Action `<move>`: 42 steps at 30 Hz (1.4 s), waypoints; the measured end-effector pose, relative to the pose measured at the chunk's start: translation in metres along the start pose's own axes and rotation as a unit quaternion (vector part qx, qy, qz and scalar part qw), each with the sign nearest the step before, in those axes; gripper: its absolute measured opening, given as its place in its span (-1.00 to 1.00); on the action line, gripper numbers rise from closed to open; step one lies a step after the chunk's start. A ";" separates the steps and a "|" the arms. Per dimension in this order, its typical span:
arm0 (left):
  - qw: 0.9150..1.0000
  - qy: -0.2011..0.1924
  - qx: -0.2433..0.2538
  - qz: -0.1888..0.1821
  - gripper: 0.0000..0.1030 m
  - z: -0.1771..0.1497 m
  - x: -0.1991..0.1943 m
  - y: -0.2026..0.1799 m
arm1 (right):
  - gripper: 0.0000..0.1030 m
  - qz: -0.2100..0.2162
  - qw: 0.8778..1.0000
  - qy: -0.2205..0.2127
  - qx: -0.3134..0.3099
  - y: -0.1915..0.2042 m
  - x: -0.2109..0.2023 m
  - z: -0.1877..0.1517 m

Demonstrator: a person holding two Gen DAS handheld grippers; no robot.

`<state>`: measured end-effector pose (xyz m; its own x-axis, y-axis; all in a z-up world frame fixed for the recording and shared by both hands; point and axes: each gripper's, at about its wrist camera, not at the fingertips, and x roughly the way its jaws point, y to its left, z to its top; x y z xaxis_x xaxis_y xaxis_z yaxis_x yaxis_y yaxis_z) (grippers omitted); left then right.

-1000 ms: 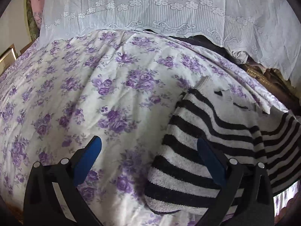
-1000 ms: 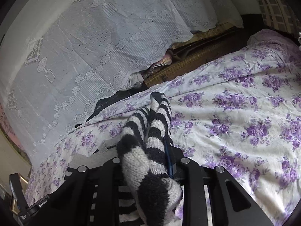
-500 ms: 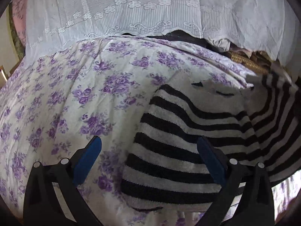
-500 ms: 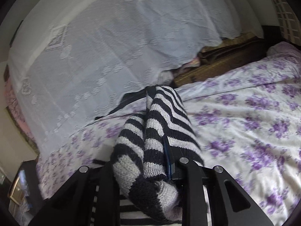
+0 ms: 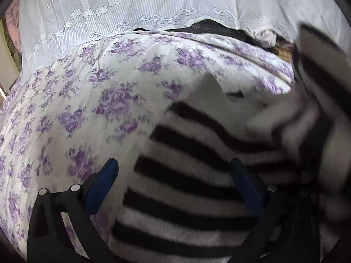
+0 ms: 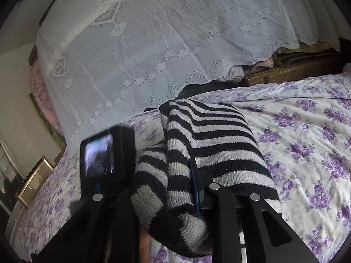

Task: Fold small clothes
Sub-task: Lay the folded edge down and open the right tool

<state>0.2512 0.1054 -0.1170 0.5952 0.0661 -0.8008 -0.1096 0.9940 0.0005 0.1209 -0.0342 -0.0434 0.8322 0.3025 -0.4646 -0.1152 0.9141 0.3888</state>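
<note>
The striped sweater [image 5: 188,188], knitted in black and pale grey bands, lies on the bed [image 5: 92,100] over a white cover printed with purple flowers. In your left wrist view it fills the lower middle and spreads toward 3 o'clock, where a raised part of it is blurred. Your left claw [image 5: 175,175] stands spread wide above it: one blue pad [image 5: 103,182] sits at 8 o'clock over the flowered cover, the other blue pad [image 5: 245,184] at 4 o'clock over the stripes, and neither presses on the cloth. In your right wrist view, your right claw [image 6: 175,186] is pinching a gathered fold of the striped sweater [image 6: 210,140], with its fingers nearly together and the knit bunched between them. From that grip the cloth runs up toward 12 o'clock and drapes down over the right finger toward 3 o'clock, and a thick roll of it sags toward 6 o'clock. A black camera [image 6: 105,164] with a lit screen shows at 9 o'clock in that view, just beside the held fold; it is blurred. A white lace cloth [image 6: 166,43] hangs across the far side of the bed, from 10 to 2 o'clock. A woven brown bundle [image 6: 294,72] lies beneath its edge at 2 o'clock.
</note>
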 end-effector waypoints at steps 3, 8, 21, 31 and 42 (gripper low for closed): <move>1.000 0.003 -0.015 -0.011 0.92 0.015 0.004 0.010 | -0.54 0.006 1.000 0.010 -0.006 0.005 0.004 -0.001; 0.998 -0.024 -0.058 -0.020 0.92 0.036 0.000 0.045 | -0.54 0.011 0.999 0.019 -0.036 0.026 0.019 -0.003; 0.995 -0.027 -0.081 0.051 0.92 0.048 0.032 0.098 | -0.53 -0.012 0.986 0.082 -0.144 0.067 0.083 -0.048; 0.980 -0.018 -0.193 -0.036 0.92 0.039 0.021 0.146 | -0.17 0.027 0.974 0.095 -0.205 0.072 0.078 -0.059; 0.988 -0.057 -0.138 -0.031 0.92 0.042 -0.036 0.117 | 0.00 0.144 0.970 0.057 -0.189 0.057 0.013 -0.050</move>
<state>0.2506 0.2226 -0.0632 0.6925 0.0304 -0.7208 -0.2729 0.9359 -0.2227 0.0982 0.0352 -0.0669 0.6724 0.5686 -0.4739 -0.5430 0.8140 0.2063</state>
